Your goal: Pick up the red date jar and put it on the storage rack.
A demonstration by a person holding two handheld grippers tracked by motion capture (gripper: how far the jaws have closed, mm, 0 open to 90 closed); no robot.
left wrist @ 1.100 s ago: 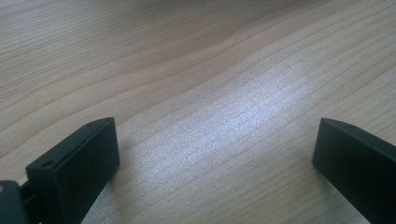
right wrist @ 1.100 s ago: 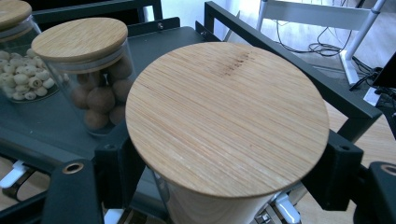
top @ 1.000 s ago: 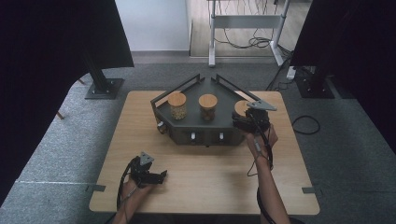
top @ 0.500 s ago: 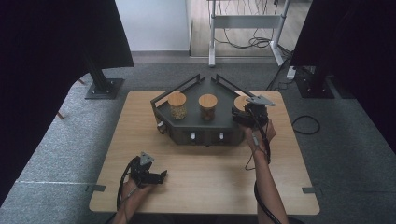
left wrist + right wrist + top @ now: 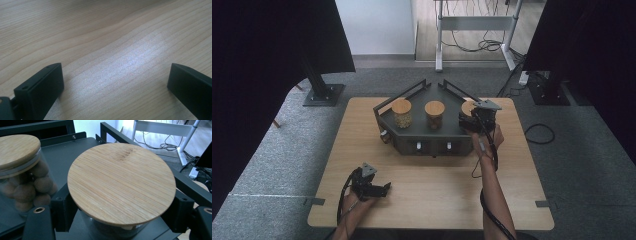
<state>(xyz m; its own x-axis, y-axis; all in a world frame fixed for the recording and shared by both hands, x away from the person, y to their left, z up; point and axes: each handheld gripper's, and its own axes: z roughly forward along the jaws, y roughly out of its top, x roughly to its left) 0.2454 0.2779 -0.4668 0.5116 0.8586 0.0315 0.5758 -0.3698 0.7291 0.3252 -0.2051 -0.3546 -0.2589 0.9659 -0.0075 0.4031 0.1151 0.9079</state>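
Observation:
A dark tray (image 5: 412, 136) at the table's far middle holds glass jars with round wooden lids. My right gripper (image 5: 469, 122) is shut on the right jar (image 5: 467, 106) at the tray's right end. In the right gripper view, my right gripper (image 5: 120, 220) has its black fingers (image 5: 62, 212) pressing the glass just under the wide lid (image 5: 121, 182). I cannot tell whether the jar rests on the tray floor. My left gripper (image 5: 383, 189) lies on the table near the front left. In the left gripper view, my left gripper (image 5: 115, 82) stands open over bare wood.
Two more jars stand in the tray, the left jar (image 5: 401, 112) and the middle jar (image 5: 434, 114), which holds brown balls (image 5: 22, 187). Raised rails (image 5: 397, 97) edge the tray's back. Cables and a desk frame (image 5: 472, 22) lie on the floor beyond the table (image 5: 432, 200).
My right gripper has shifted a little left and farther away with the jar, deeper over the tray's right end. The left gripper has stayed put.

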